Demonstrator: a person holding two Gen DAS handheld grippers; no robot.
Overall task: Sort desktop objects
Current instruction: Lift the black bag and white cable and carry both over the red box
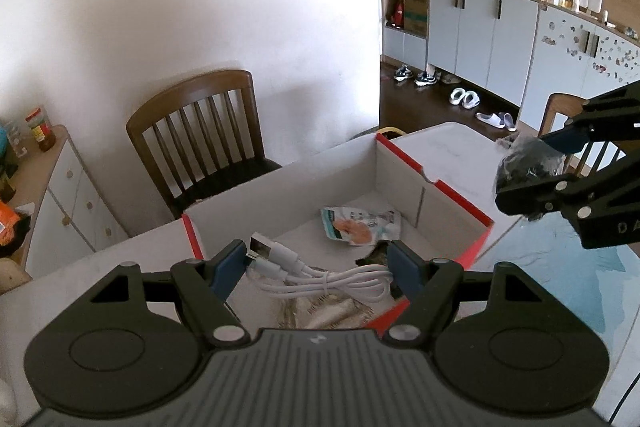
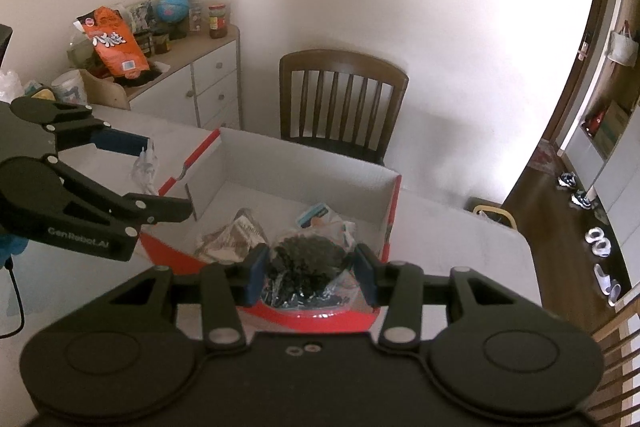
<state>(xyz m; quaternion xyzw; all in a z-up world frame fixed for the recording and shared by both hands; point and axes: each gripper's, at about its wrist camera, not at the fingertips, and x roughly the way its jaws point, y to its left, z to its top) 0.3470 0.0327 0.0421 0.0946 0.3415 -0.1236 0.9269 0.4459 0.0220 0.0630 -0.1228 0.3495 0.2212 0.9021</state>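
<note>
An open white box with red edges [image 1: 424, 199] [image 2: 304, 167] stands on the table. My left gripper [image 1: 318, 261] is shut on a coiled white USB cable [image 1: 320, 273] and holds it over the box's near edge; it shows at the left in the right wrist view [image 2: 160, 175]. My right gripper [image 2: 310, 267] is shut on a clear bag of small black parts [image 2: 308, 267] above the box's near side; the bag also shows at the right of the left wrist view [image 1: 524, 163]. In the box lie a snack packet [image 1: 360, 227] and a crumpled wrapper [image 2: 232, 235].
A wooden chair [image 1: 200, 139] [image 2: 344, 99] stands behind the table against the white wall. A low cabinet [image 2: 188, 75] with jars, a globe and an orange bag is at the left. A second chair's back [image 1: 560, 115] is at the right. The white tabletop [image 2: 448, 227] surrounds the box.
</note>
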